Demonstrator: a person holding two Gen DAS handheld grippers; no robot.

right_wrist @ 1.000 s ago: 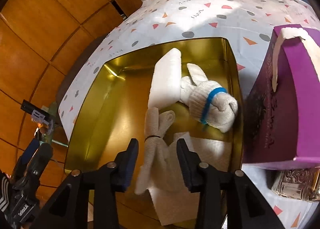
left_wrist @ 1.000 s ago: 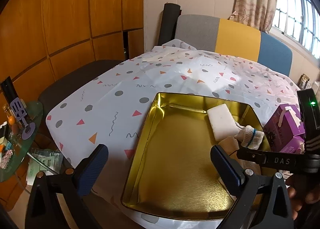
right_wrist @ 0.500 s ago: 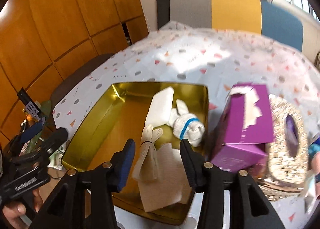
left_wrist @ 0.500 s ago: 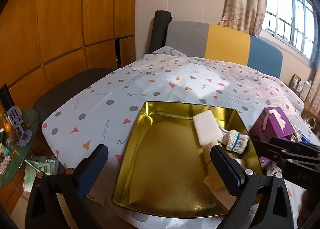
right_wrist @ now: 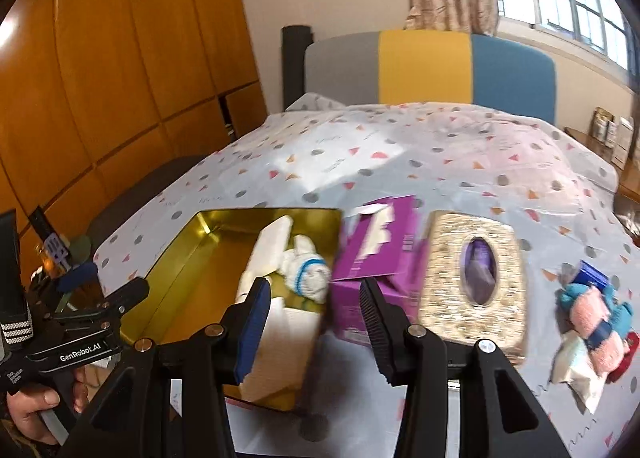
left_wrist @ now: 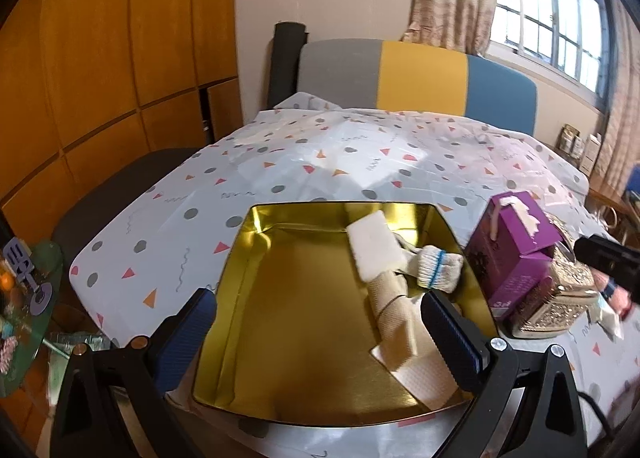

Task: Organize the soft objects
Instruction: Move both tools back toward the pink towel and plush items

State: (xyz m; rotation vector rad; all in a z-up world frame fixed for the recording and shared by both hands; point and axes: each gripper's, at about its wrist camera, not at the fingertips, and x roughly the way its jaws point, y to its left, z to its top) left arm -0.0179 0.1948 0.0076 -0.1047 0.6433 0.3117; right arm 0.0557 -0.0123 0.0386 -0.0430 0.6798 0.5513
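A gold tin tray [left_wrist: 256, 258] holds a white sponge [left_wrist: 374, 250], a white rolled sock with a blue band [left_wrist: 436, 274], a beige tied cloth [left_wrist: 390, 306] and a paper napkin [left_wrist: 424, 372]. The tray [right_wrist: 188, 258] also shows in the right wrist view. My left gripper [left_wrist: 316, 338] is open and empty over the tray's near edge. My right gripper [right_wrist: 314, 322] is open and empty, held above the tray's right side and the purple box [right_wrist: 376, 254]. A pink and blue sock bundle [right_wrist: 596, 318] lies on the table at the right.
A purple box [left_wrist: 512, 258] and a gold glitter tissue box [right_wrist: 476, 274] stand right of the tray. A white packet [right_wrist: 576, 370] lies by the sock bundle. The table has a dotted white cloth [left_wrist: 360, 154]. A glass side table [left_wrist: 28, 298] stands at the left.
My right gripper has pulled back and up from the beige cloth in the tray and swung right. My left gripper has drawn back a little. Both stay open.
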